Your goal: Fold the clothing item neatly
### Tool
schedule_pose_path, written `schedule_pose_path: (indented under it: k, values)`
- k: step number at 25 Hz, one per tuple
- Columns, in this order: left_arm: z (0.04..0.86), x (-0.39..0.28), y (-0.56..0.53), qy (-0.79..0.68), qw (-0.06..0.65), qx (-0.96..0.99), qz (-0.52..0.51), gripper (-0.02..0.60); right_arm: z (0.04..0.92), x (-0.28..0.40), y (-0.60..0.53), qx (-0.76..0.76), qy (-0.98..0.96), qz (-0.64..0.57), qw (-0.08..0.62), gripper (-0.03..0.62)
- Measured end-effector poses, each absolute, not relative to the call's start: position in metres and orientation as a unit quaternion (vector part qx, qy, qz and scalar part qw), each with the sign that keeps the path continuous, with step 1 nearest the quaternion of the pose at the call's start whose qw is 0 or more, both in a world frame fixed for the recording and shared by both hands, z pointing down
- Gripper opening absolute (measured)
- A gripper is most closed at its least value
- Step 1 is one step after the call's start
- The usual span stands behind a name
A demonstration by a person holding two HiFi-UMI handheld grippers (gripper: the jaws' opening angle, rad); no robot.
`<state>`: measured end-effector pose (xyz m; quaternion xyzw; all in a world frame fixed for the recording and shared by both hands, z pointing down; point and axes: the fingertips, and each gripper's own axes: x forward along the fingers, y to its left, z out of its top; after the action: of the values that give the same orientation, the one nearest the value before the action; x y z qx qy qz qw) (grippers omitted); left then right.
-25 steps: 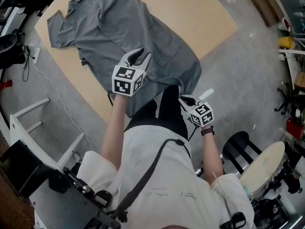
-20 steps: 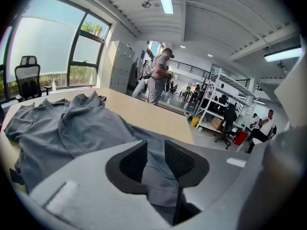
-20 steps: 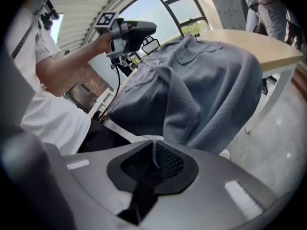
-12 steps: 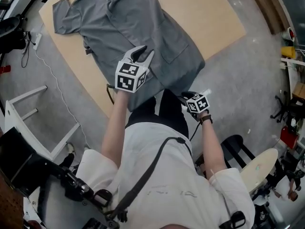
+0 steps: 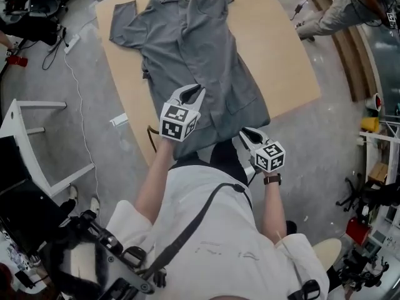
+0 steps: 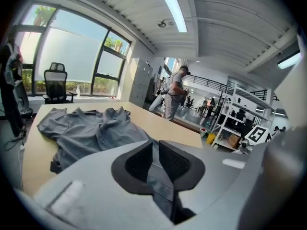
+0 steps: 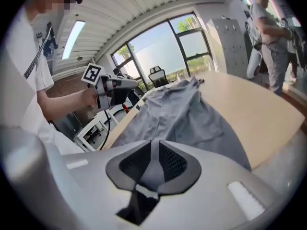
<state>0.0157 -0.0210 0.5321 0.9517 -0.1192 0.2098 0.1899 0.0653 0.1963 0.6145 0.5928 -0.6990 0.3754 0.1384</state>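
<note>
left gripper [image 5: 192, 92] – jaws closing on the gray shirt [image 5: 194, 55] hem, frame centre | right gripper [image 5: 245, 134] – closing on hem too, lower right | shirt spread flat on table [image 5: 281, 49], upper centre, hem over near edge

A workshop-like lab hall: beyond the wooden table [image 5: 278, 49] stand metal storage racks [image 6: 238, 110] and an office chair [image 6: 56, 83] by tall windows [image 6: 67, 56], with strip lights [image 6: 172, 8] above it.
</note>
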Motion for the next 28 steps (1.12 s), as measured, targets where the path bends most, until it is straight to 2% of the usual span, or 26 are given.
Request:
schedule_pose_path:
  k: [4,10,18,23,28]
  values:
    - [0.513,-0.004,-0.039,-0.17,0.191,0.95,0.181,0.0,0.565,0.072,0.125,0.588,-0.742,0.291,0.136,0.013]
    - [0.503,-0.028,-0.057,-0.238,0.197,0.937,0.164,0.0,0.526,0.063,0.047,0.543,-0.799,0.224,0.126,0.006]
    - [0.505,-0.023,-0.063,-0.315,0.208,0.912,0.159,0.0,0.522,0.061,0.001,0.46,-0.851,0.226,0.108,0.006]
    - [0.523,-0.019,-0.069,-0.355,0.225,0.889,0.18,0.0,0.53,0.098,-0.029,0.453,-0.855,0.227,0.113,0.006]
    - [0.541,0.012,-0.071,-0.357,0.237,0.882,0.198,0.0,0.554,0.177,-0.063,0.487,-0.83,0.242,0.123,0.006]
